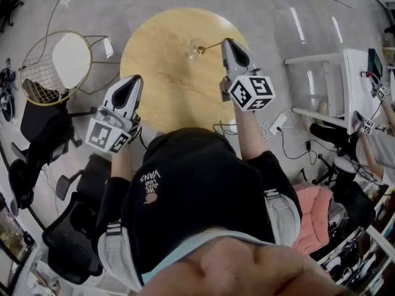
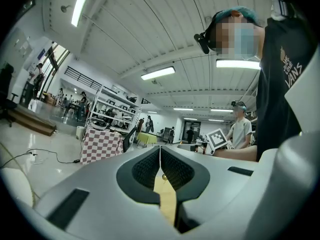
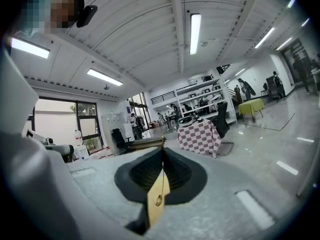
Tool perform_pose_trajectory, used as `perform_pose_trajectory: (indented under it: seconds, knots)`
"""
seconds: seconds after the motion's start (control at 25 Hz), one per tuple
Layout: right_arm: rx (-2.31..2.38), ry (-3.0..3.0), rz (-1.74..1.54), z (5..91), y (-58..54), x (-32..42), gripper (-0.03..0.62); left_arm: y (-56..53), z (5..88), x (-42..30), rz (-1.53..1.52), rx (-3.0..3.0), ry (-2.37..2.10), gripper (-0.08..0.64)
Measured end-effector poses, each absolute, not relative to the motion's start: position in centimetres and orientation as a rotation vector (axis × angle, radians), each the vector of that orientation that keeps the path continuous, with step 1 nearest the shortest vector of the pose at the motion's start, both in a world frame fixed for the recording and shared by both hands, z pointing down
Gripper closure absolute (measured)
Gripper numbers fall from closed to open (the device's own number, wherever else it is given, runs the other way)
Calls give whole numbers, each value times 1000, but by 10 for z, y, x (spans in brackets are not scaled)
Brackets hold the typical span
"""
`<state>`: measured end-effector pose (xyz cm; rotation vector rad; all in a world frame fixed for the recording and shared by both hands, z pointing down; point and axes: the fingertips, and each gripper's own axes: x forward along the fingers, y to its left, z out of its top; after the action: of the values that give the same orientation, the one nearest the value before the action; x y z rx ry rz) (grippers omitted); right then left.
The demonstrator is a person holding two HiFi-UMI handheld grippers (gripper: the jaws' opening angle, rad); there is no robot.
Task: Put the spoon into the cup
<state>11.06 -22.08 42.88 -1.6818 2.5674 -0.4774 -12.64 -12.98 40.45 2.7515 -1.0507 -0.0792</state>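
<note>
Standing on a grey-floored open workshop, the round wooden table (image 1: pixel 162 91) bears a glass cup (image 1: pixel 196 47). The gold spoon (image 1: pixel 213 44) lies near-level, its long axis left–right and its tip apparently inside the cup. The right gripper (image 1: pixel 226 42) is clamped on its handle. The left gripper (image 1: pixel 136 80) has its jaws together, holding nothing.

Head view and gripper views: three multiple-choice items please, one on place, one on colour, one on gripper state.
1. The cup stands:
A) on the floor
B) on the round table
C) on a chair

2. The spoon is:
A) gold
B) black
C) red

3. The right gripper is:
A) open and empty
B) shut on the cup
C) shut on the spoon

Answers: B, the cup sits on the wooden top. A, the handle gleams gold. C, the right gripper view shows the jaws together on the thin handle.
</note>
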Motion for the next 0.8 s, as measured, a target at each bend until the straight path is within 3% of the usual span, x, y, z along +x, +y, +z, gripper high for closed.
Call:
perform_pose_trajectory:
  seconds: [0.8]
  knots:
    - [-1690,2607,-537,458,-243,105,592,-132,415,-133,-82,2707,-1103,557]
